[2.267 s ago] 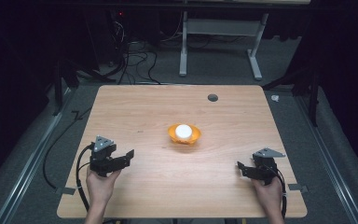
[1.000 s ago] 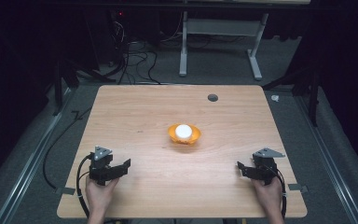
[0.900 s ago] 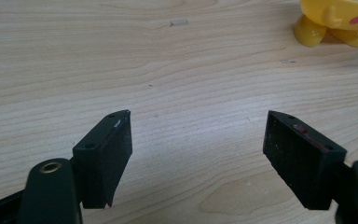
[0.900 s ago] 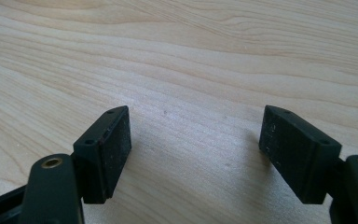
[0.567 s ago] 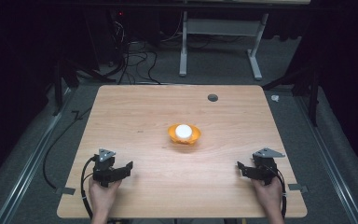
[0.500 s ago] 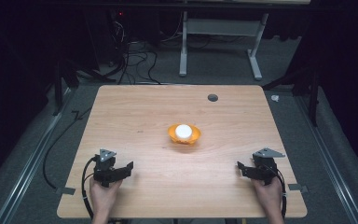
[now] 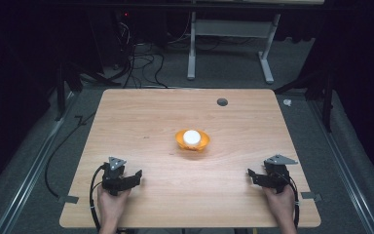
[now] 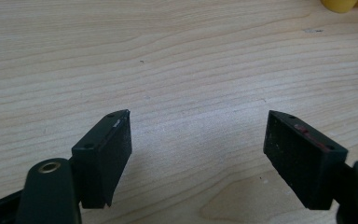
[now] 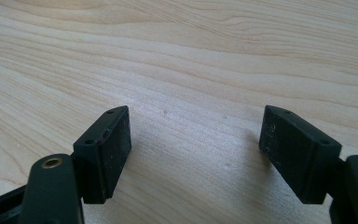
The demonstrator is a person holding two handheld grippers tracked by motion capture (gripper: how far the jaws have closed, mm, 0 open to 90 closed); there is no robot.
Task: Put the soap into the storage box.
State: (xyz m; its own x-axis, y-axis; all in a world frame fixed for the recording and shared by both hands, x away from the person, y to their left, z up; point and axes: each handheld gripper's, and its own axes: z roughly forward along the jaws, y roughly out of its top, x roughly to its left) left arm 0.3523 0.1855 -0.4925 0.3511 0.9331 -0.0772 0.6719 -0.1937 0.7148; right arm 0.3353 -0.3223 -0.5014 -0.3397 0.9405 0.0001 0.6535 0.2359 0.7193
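at the middle of the wooden table (image 7: pixel 141 122) sits a small orange bowl (image 7: pixel 193 141) with a white ball (image 7: pixel 191 136) resting inside it, well apart from both tools. the left gripper (image 7: pixel 129 178) lies low at the near left of the table, held in a hand (image 7: pixel 111 207) that comes in over the near edge; its jaws stand wide apart with bare wood between them and nothing in their hold. in the left gripper view a yellow-orange edge of the bowl (image 8: pixel 338 4) peeps in at the far right corner, far ahead of the jaws. the right gripper (image 7: pixel 253 176) rests at the near right, in the other hand (image 7: pixel 280 204), its jaws likewise spread wide over bare grain, holding nothing. judging by how things lie, the work on the bowl and ball reads as not begun: neither tool touches or is near them, and both hands sit back by the near edge. all of the reach toward the middle, the closing on bowl or ball, and whatever is to be done with them seems left to do.
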